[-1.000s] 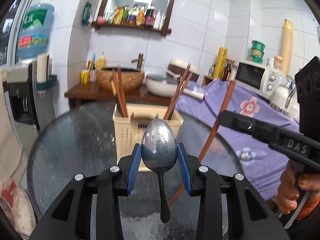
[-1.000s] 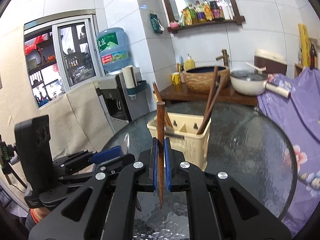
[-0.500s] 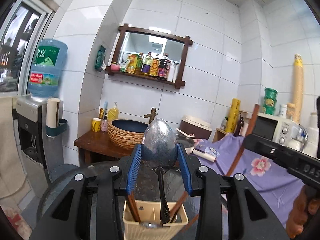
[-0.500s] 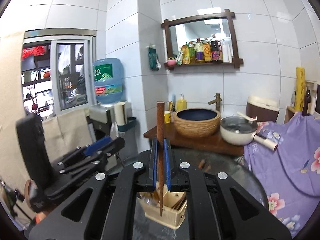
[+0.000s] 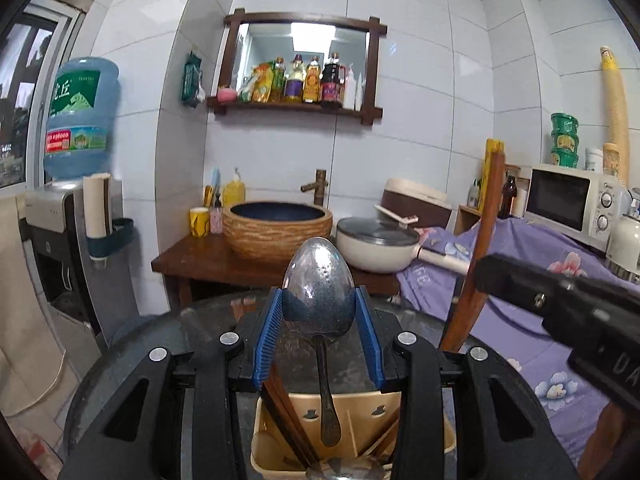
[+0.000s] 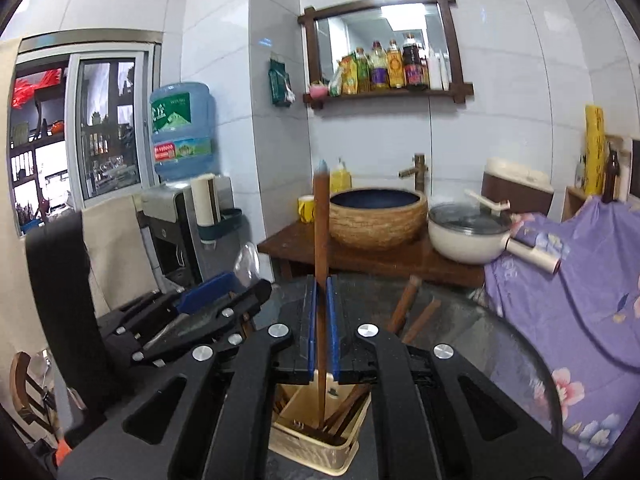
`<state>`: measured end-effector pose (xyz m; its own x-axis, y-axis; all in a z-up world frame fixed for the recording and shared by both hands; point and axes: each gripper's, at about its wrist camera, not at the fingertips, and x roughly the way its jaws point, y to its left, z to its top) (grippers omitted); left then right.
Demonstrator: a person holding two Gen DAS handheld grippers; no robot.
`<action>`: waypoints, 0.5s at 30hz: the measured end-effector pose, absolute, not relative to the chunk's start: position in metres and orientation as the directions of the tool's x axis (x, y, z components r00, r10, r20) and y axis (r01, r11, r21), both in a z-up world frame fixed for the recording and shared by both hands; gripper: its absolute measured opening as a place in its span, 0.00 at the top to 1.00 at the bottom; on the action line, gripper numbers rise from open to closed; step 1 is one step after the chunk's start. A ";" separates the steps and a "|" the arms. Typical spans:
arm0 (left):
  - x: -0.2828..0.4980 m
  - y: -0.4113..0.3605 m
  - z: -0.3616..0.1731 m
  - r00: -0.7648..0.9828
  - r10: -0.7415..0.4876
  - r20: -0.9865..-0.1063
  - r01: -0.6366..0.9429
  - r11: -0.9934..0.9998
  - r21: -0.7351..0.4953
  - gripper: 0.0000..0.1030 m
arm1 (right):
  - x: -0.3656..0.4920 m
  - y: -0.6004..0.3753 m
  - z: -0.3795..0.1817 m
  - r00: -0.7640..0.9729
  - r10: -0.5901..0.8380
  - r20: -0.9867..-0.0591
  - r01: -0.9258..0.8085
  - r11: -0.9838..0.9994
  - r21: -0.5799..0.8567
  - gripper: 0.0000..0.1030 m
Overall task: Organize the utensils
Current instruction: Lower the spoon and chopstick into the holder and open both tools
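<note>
My left gripper [image 5: 319,332] is shut on a metal spoon [image 5: 319,284], bowl up, its handle hanging down into the beige utensil caddy [image 5: 360,412] right below. My right gripper [image 6: 320,328] is shut on a brown wooden chopstick [image 6: 321,240], held upright with its lower end inside the same caddy [image 6: 312,440]. Several brown chopsticks [image 6: 404,304] stand in the caddy, and spoon bowls lie at its bottom. The right gripper shows at the right of the left wrist view [image 5: 560,304]; the left gripper shows at the left of the right wrist view [image 6: 192,320].
The caddy stands on a round dark glass table [image 6: 480,344]. Behind are a wooden stand with a woven basin [image 5: 276,228], a white pan [image 5: 376,248], a purple flowered cloth [image 5: 532,264], a microwave [image 5: 568,200] and a water dispenser [image 5: 68,208].
Both grippers have come over the caddy and lowered slightly. The spoon handle and the chopstick tip now reach down into the caddy.
</note>
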<state>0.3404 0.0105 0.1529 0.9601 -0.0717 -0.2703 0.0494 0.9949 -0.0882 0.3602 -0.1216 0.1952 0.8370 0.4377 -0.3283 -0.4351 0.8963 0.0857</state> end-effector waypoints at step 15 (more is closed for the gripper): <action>0.348 0.016 0.116 0.913 -0.089 -0.397 0.063 0.995 -0.077 0.62 | 0.367 -0.128 0.149 0.821 0.421 -0.384 -0.404 0.906 0.129 0.94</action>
